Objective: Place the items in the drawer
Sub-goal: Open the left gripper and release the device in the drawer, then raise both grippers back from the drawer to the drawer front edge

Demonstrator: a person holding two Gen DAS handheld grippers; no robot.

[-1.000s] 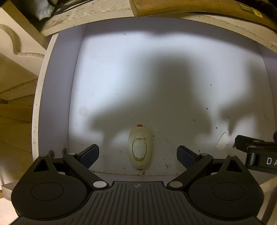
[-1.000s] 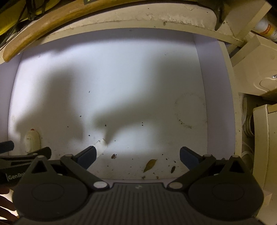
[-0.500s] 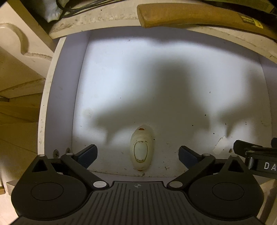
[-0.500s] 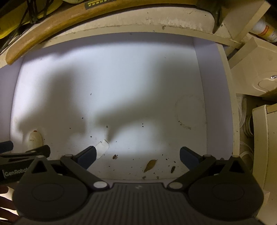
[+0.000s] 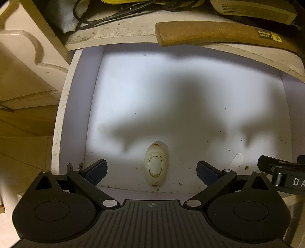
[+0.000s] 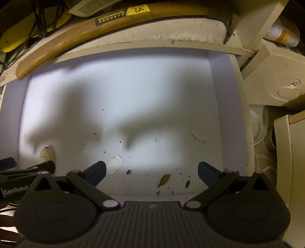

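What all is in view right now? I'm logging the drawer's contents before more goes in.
Drawer: one, white, open below both grippers.
Oval item: one, cream with orange tips, on drawer floor near front edge.
Paper scrap: one, white, on drawer floor.
Dry leaf: one, brown, near front edge.
Axe handle: one, wooden, on the ledge behind the drawer.
Cables: black, behind the ledge.
Bottle: one, white with orange label, far right.
Left gripper: black, blue pads, open.
Right gripper: black, blue pads, open.
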